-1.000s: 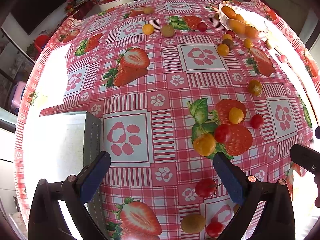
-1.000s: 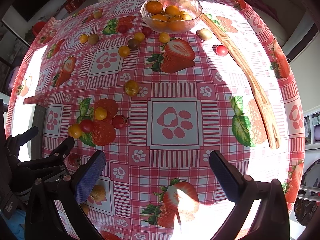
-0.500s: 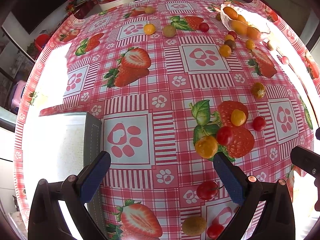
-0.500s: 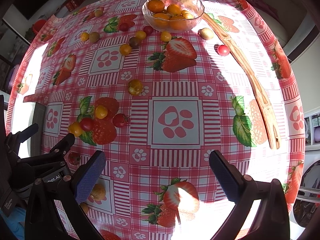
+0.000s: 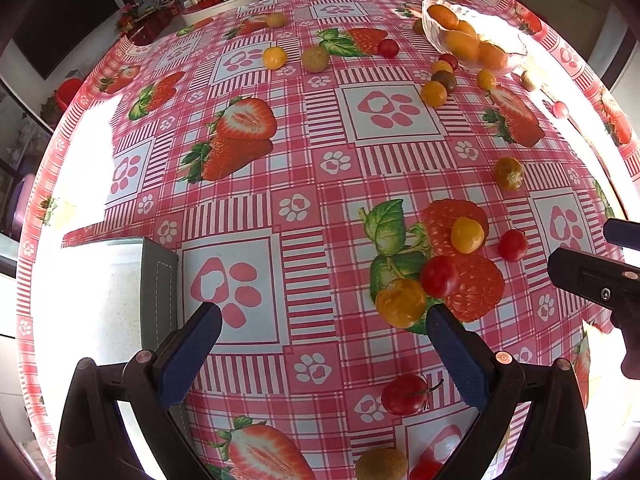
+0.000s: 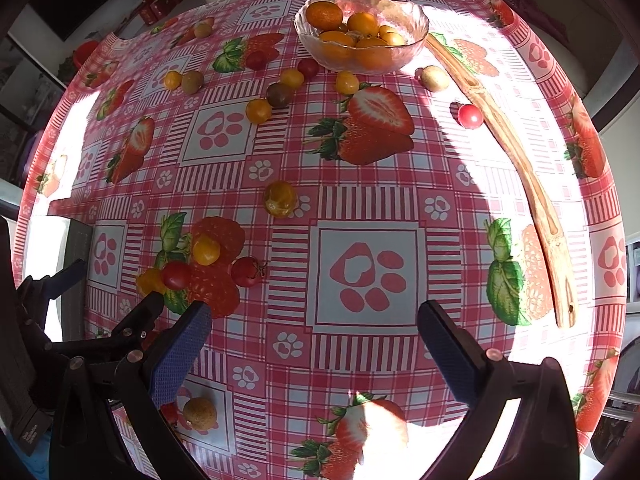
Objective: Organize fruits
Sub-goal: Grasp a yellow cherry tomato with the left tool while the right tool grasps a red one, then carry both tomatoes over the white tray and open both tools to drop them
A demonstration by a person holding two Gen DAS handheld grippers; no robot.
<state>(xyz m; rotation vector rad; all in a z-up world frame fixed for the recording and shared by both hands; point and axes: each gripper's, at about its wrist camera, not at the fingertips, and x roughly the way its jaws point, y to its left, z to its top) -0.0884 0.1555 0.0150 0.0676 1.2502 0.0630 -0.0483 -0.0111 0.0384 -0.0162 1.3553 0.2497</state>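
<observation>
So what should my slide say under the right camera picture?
Open right gripper above a table of scattered tomatoes, fruit bowl beyond.

No legible text anywhere; only tiny unreadable print on a dark strap (image 6: 30, 434), right wrist view.

Black-framed tool (image 5: 320, 322), blue textured pads (image 5: 192, 354), silver screws.
</observation>
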